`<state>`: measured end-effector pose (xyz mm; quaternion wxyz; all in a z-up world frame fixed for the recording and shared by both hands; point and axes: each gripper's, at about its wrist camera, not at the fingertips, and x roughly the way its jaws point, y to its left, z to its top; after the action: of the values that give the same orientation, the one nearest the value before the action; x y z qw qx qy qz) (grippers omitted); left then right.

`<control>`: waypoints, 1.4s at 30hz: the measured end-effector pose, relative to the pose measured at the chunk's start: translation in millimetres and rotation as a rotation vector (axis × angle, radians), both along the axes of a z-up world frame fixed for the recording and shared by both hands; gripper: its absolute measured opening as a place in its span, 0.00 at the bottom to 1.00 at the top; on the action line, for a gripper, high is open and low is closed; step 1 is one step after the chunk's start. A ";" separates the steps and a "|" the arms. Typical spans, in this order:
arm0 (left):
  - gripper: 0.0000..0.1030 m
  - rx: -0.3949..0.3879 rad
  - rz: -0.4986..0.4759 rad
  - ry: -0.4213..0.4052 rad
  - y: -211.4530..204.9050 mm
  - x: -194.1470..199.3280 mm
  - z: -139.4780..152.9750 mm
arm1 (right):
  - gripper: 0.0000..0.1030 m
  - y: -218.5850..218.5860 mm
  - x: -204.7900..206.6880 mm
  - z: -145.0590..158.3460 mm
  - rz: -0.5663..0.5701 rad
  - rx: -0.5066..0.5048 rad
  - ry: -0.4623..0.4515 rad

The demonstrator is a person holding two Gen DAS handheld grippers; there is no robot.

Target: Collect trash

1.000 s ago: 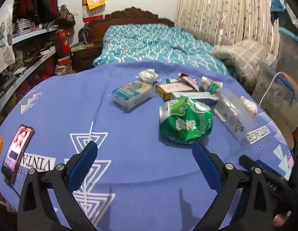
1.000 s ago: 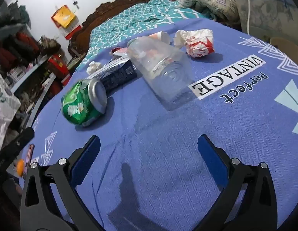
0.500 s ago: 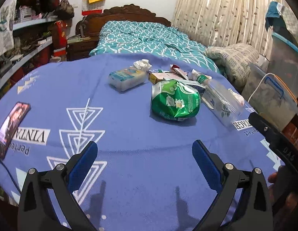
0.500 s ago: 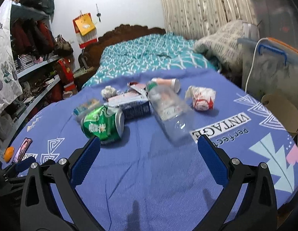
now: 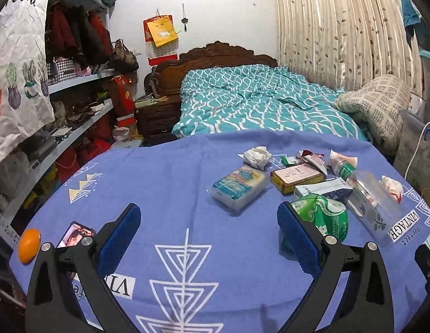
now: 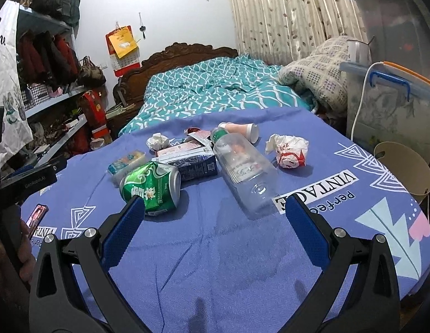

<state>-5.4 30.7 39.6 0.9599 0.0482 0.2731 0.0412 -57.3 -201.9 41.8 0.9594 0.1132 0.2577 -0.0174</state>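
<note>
Trash lies in a cluster on the blue tablecloth [image 5: 173,194]. A dented green can [image 6: 151,186] [image 5: 324,217] lies on its side beside a clear plastic bottle [image 6: 245,172] [image 5: 370,197]. Behind them sit a dark blue carton [image 6: 194,163], a tissue pack [image 5: 238,184], a yellow-edged box [image 5: 296,177], a crumpled white tissue [image 5: 256,155], a paper cup [image 6: 241,130] and a red-and-white wrapper [image 6: 289,151]. My left gripper [image 5: 208,237] is open, its right finger just in front of the can. My right gripper [image 6: 215,222] is open, short of the can and bottle.
A phone [image 5: 74,234] and an orange [image 5: 29,245] lie at the table's left edge. A bed [image 5: 256,102] stands behind the table, shelves [image 5: 62,116] to the left, plastic storage bins [image 6: 392,102] and a round beige bin [image 6: 403,172] to the right.
Both grippers have pulled back and tilted up, so the trash now appears farther off and more of the room shows. Both stay open and nothing was picked up.
</note>
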 end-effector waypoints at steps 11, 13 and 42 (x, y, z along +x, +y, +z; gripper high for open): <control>0.91 -0.040 -0.013 0.002 7.3 -2.7 0.3 | 0.97 -3.3 5.4 9.1 0.012 0.023 -0.021; 0.91 -0.043 -0.013 0.001 7.8 -2.9 0.0 | 0.96 -1.3 4.8 10.4 0.019 0.015 -0.027; 0.91 -0.156 -0.247 0.169 -15.5 38.4 -33.9 | 0.80 -20.4 39.7 -10.4 0.029 -0.045 0.059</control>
<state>33.0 15.1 5.7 0.9322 0.0098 0.3470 -0.1025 -17.6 -222.3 31.4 0.9538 0.0872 0.2871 -0.0128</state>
